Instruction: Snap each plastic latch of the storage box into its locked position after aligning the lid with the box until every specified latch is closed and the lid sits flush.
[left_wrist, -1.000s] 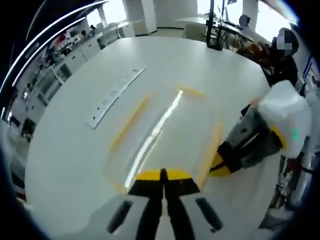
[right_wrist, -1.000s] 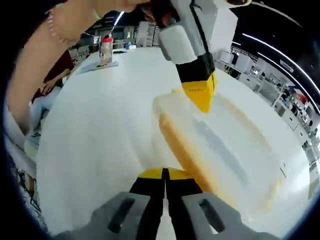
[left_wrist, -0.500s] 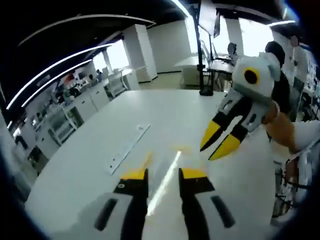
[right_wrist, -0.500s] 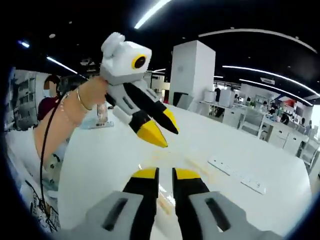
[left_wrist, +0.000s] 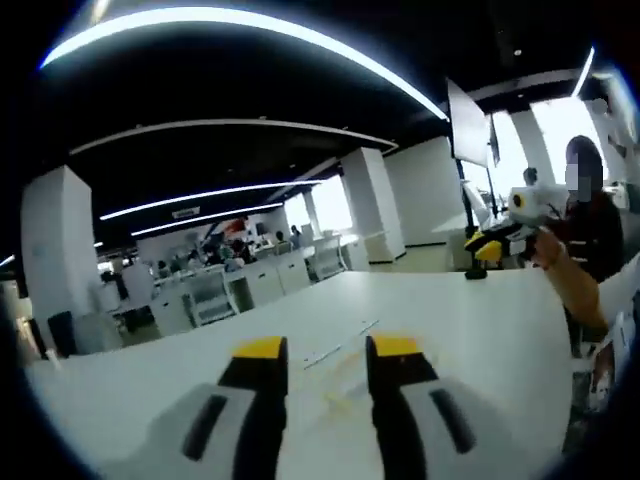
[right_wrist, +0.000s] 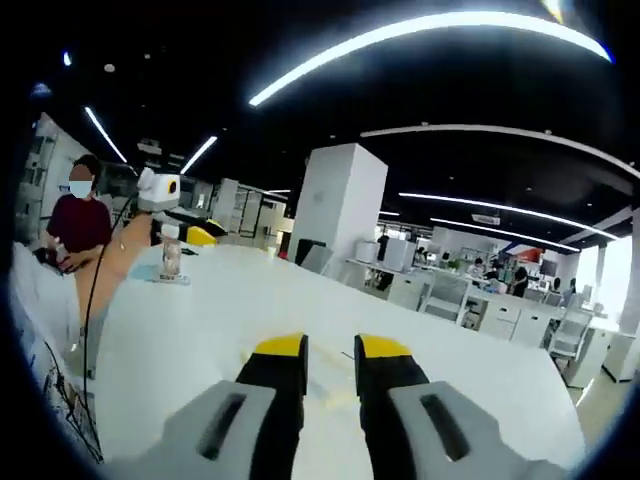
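In the left gripper view my left gripper (left_wrist: 327, 349) stands open high above the white table (left_wrist: 450, 330), nothing between its yellow-tipped jaws. Low between them, faint yellow streaks mark the clear storage box (left_wrist: 338, 392), mostly hidden and blurred. In the right gripper view my right gripper (right_wrist: 331, 348) is open too and holds nothing. A hand holds the right gripper (left_wrist: 505, 232) far off at the right of the left gripper view. The left gripper (right_wrist: 178, 208) hangs on an outstretched arm at the left of the right gripper view.
A long white strip (left_wrist: 340, 350) lies on the table beyond the box. A bottle (right_wrist: 172, 258) stands on a small tray near the table's left edge. A person in a red top (right_wrist: 80, 225) stands behind it. Desks and chairs (right_wrist: 450, 295) fill the room beyond.
Both grippers went from shut on the box's edges to open. They lifted away from the box and apart from each other, and both views tipped up toward the room.
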